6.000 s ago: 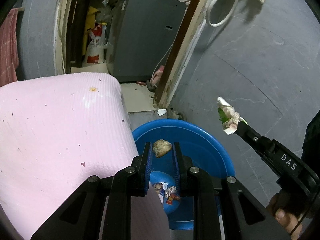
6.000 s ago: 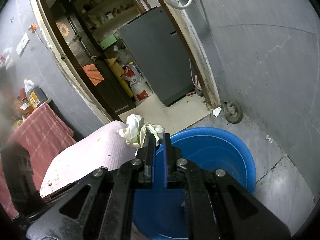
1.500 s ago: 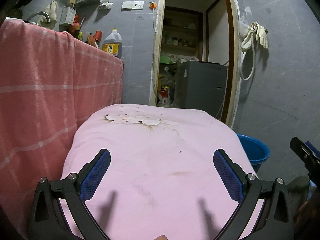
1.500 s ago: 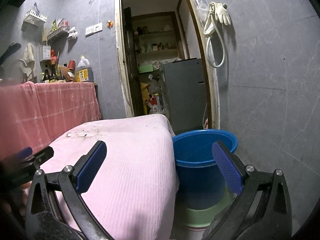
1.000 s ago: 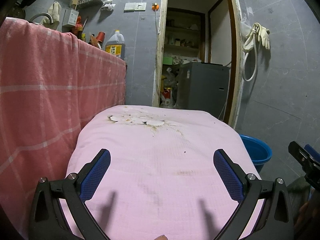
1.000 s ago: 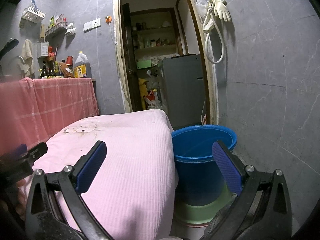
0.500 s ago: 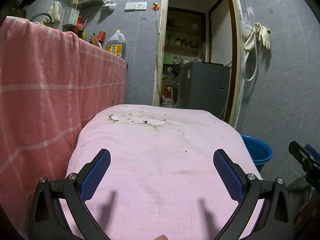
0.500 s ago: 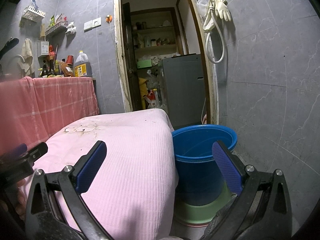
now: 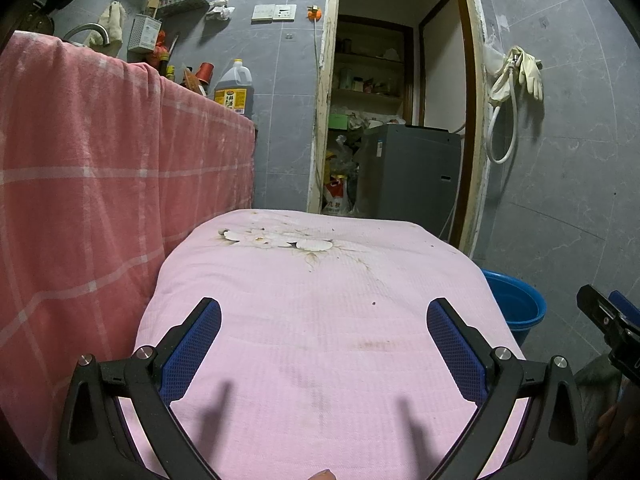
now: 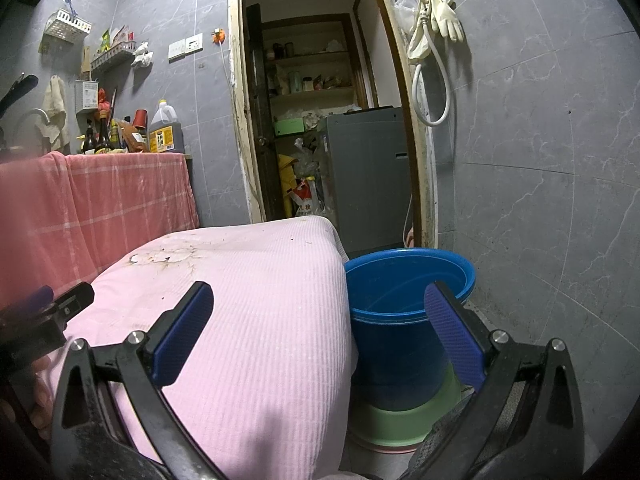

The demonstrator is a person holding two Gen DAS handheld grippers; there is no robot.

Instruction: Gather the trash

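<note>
The blue bucket (image 10: 404,304) stands on the floor to the right of the pink-covered table (image 10: 256,304); in the left wrist view its rim (image 9: 516,300) shows past the table's right edge. My left gripper (image 9: 322,334) is wide open and empty above the pink cloth (image 9: 320,296). My right gripper (image 10: 320,320) is wide open and empty, level with the table's right edge and the bucket. The bucket's inside is hidden. No loose trash shows on the cloth, only small specks and a faded flower print (image 9: 276,240).
A red checked cloth (image 9: 100,184) hangs at the left with bottles (image 10: 164,128) on top. An open doorway (image 10: 316,120) behind leads to a grey appliance (image 10: 364,176). Gloves and a hose (image 10: 436,28) hang on the grey tiled wall. A green basin (image 10: 404,420) sits under the bucket.
Six seconds ago both grippers held crumpled trash over the bucket. Now both are wide open, empty and pulled back to the table's near end. Over the last second nearly nothing moves.
</note>
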